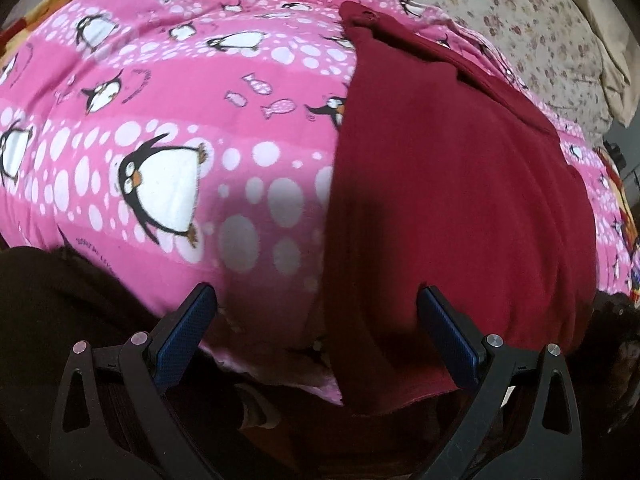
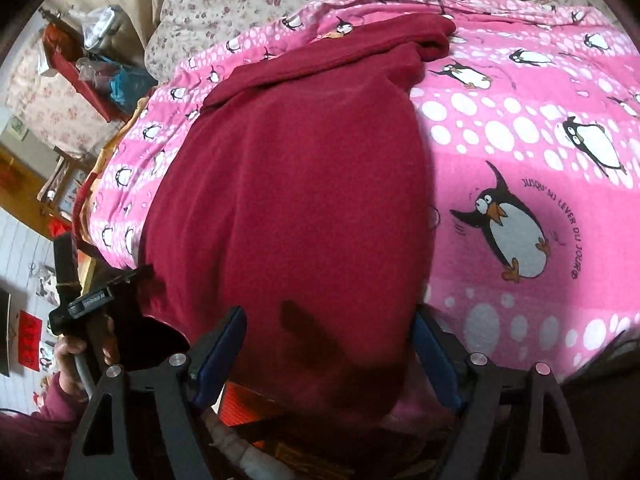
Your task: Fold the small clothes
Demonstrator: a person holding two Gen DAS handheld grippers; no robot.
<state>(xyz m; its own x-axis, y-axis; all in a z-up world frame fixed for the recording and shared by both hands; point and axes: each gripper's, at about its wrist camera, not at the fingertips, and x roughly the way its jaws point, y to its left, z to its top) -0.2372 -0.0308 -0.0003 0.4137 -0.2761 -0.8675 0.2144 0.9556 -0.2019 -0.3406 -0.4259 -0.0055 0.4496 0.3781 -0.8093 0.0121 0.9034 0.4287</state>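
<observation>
Although the dark red garment [image 2: 288,184] already lies in a long narrow shape, as if its sides had been turned in, we judge the folding only partly done: its length is not yet doubled over, and at the far end a collar or sleeve [image 2: 432,36] sits bunched and rumpled rather than tucked flat. It rests on a pink penguin-print blanket [image 2: 520,140], running from the near edge of the bed away toward the far end. Our left tool [image 1: 318,320] hangs above the near hem with its jaws standing well apart, one blue pad over the blanket and the other over the red cloth, nothing caught between them. Our right tool [image 2: 330,344] also stands spread wide, its two pads straddling the near end of the garment; the cloth bulges up between them, but the pads do not seem to press on it, though blur and shadow there make this hard to settle. What remains, we think, is to take the near hem and carry it over toward the collar, then smooth the bundle. Under the blanket lies a cream floral sheet [image 1: 532,20], with a yellow-orange bedcover edge [image 1: 24,20] showing at the side. Beside the bed the right view shows a cluttered red shelf or box [image 2: 92,76] and wooden furniture, and a person's hand [image 2: 76,354] in a maroon sleeve gripping a handle.
</observation>
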